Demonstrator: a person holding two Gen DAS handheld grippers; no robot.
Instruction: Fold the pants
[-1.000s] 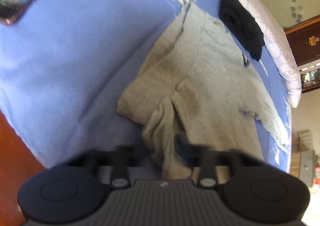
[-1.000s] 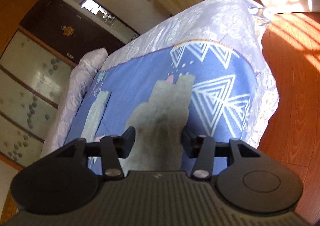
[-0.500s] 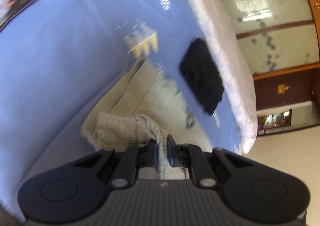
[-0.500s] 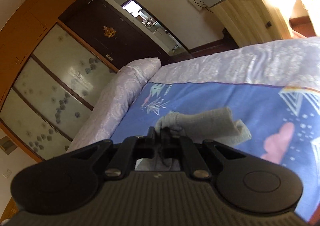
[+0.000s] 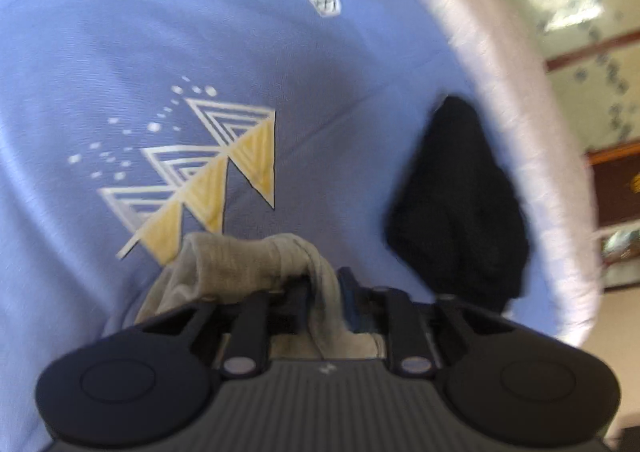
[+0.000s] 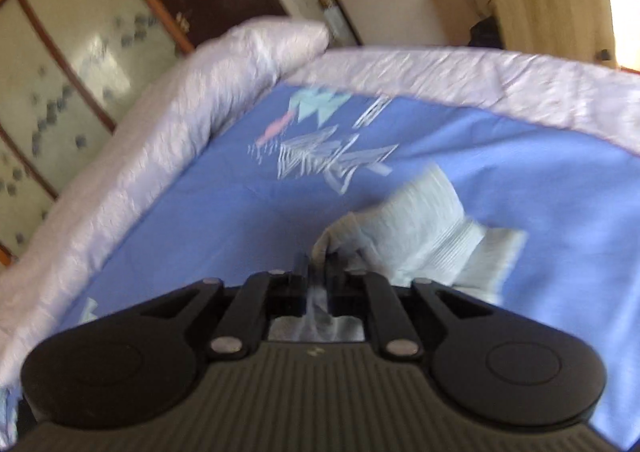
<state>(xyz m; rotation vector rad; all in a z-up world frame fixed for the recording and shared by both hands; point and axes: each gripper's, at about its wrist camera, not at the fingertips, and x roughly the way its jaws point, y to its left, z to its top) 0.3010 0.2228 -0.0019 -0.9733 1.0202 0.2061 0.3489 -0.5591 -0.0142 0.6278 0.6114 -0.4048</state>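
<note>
The grey pants [image 5: 248,264] lie bunched on the blue bed cover [image 5: 160,31], a ribbed fold draped over my left gripper's near finger. A strip of the cloth runs between the jaws of my left gripper [image 5: 325,288], which are opening but still touch it. In the right wrist view the pale grey pants [image 6: 424,228] trail off to the right with a ribbed cuff showing. My right gripper [image 6: 317,272] pinches a thin edge of them, and its jaws are opening too.
A black garment [image 5: 460,203] lies on the cover to the right of the left gripper, near the white quilted border [image 5: 500,71]. Beyond the bed stand a wardrobe with patterned glass doors [image 6: 80,51] and a wooden cabinet [image 6: 552,3].
Both grippers closed on the grey pants and carried them across the bed toward the white border. The spread pants are now a bunched fold at the fingers. The left jaws have widened slightly.
</note>
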